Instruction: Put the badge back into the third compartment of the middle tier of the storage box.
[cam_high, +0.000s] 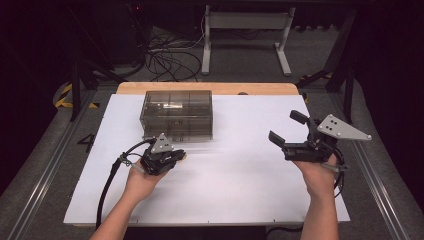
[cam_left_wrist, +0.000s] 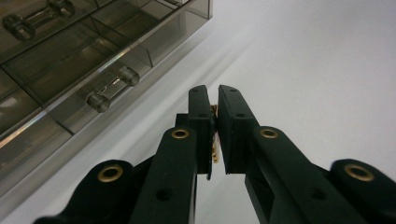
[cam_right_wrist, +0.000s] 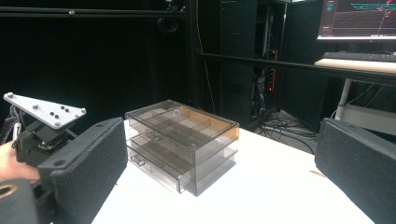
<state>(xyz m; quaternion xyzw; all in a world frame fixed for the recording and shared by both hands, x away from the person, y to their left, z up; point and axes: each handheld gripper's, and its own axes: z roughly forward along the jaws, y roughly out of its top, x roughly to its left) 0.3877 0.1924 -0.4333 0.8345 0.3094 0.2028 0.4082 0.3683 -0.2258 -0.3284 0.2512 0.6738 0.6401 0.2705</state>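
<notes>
Left gripper (cam_high: 176, 156), lower left of centre in the high view, has its jaws pinched on a small brass-coloured item (cam_left_wrist: 215, 140), too little of it visible to identify. It sits just in front of the smoky plastic drawer cabinet (cam_high: 177, 114), whose drawers appear closed. Right gripper (cam_high: 289, 131), centre right, is held with jaws spread wide and nothing between them. Judged step: carrying the item to the cabinet; next move probably calls for the right gripper to pull a drawer handle (cam_left_wrist: 112, 88) so the item can be dropped in.

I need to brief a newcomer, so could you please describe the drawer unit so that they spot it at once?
Look at the white table top. Toward its far edge stands the drawer unit, a smoky see-through plastic box with stacked drawers and clear bar handles, the sole box there.
</notes>
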